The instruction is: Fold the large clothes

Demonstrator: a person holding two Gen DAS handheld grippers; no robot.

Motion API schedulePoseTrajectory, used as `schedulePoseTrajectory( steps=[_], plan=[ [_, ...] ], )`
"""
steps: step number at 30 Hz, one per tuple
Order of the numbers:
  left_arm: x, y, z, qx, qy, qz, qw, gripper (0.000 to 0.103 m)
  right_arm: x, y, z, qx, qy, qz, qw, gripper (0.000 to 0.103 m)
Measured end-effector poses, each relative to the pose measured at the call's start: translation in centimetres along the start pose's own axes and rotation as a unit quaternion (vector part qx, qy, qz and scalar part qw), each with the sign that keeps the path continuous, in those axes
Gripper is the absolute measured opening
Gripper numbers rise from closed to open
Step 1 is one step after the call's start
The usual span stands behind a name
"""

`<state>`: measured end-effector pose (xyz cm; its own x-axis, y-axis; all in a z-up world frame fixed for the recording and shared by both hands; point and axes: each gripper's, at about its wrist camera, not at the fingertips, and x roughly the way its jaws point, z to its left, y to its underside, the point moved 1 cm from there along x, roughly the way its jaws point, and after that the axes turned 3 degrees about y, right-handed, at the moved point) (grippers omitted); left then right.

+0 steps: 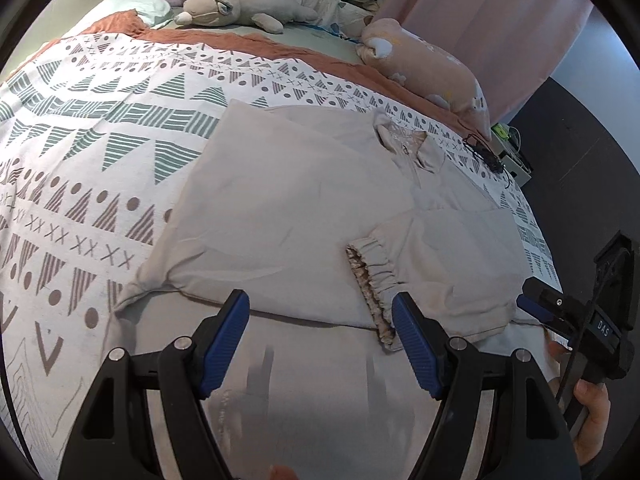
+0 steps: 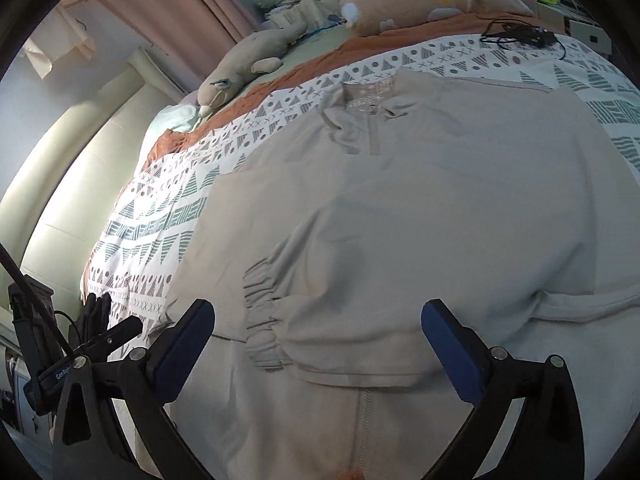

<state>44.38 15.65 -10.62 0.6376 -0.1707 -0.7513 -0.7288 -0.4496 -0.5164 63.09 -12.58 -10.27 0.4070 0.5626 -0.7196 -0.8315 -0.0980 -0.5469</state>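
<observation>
- A large beige zip-front jacket (image 1: 304, 208) lies flat on the bed's white quilt with grey and green triangle patterns (image 1: 100, 128), its front side up.
- The jacket's long axis runs from the hem, nearest the cameras, to the collar (image 2: 370, 106), which points away toward the head of the bed and the rust-orange blanket edge (image 1: 248, 46).
- One sleeve is folded across the jacket's chest, and its gathered elastic cuff (image 1: 374, 280) rests on the jacket body near the hem, with the cuff opening facing the jacket's left edge as the left wrist view shows it.
- The zip runs down from the collar along the jacket's middle line.
- The left gripper (image 1: 320, 320) hovers over the jacket's hem with its blue-padded jaws spread wide and nothing between them; the cuff lies just beside its right-hand pad.
- The right gripper (image 2: 318, 334) hangs above the folded sleeve, jaws likewise parted and empty, the cuff between them and lower in the frame than the collar.
- Beyond the collar, a grey stuffed animal (image 1: 240, 8) lies on the bed, and a pink-brown plush pillow (image 1: 428, 64) lies to the right of it.
- A black cable (image 2: 520, 34) sits on the quilt past the jacket's shoulder.
- Pink curtains (image 1: 480, 20) hang behind the plush pillow.
</observation>
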Motion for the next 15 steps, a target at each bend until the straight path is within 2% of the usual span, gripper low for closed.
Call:
schedulePoseTrajectory(
  steps=[2,4,5,10,15],
  plan=[
    [1.2,0.1,-1.4,0.006,0.004,0.009,0.9999,0.074,-1.4,0.5,-2.0,0.002,0.016,-0.008,1.000,0.103],
    [2.5,0.3,-2.8,0.013,0.008,0.019,0.9997,0.074,-0.9,1.0,-0.4,0.007,0.025,-0.011,1.000,0.103],
    [3.0,0.4,-3.4,0.017,0.009,0.024,0.9995,0.074,-1.5,1.1,-2.2,0.019,0.027,-0.008,0.999,0.103],
    [6.0,1.3,-5.7,0.013,0.015,0.050,0.9985,0.074,-1.5,1.0,-5.0,0.073,0.025,-0.013,0.997,0.103],
    [8.5,2.5,-7.1,0.004,0.013,0.077,0.9969,0.074,-4.3,3.1,-6.1,0.107,0.027,-0.008,0.994,0.103]
  ],
)
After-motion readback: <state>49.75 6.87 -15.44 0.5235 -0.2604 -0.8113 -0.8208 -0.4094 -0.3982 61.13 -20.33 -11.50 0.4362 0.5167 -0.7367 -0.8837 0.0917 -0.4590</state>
